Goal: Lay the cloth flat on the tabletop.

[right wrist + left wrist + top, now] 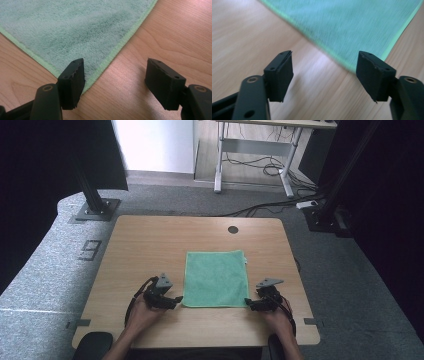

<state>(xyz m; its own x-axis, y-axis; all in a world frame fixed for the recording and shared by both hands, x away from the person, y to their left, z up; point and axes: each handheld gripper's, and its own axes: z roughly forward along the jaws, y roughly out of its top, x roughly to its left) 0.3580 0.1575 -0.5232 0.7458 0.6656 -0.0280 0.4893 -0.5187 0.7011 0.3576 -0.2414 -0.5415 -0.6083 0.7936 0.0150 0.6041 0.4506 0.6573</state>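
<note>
green cloth [216,278] flat on table [150,245] | white tag unreadable | left gripper [176,300], right gripper [248,304]: fingers released

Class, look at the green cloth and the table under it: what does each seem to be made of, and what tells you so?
Green cloth: probably microfibre or terry, matt, with a fuzzy pile and a lighter stitched edge. Table: wood or wood-look laminate, judging by the pale grain lines; its smooth surface has a soft sheen, and the look leaves open which.
</note>
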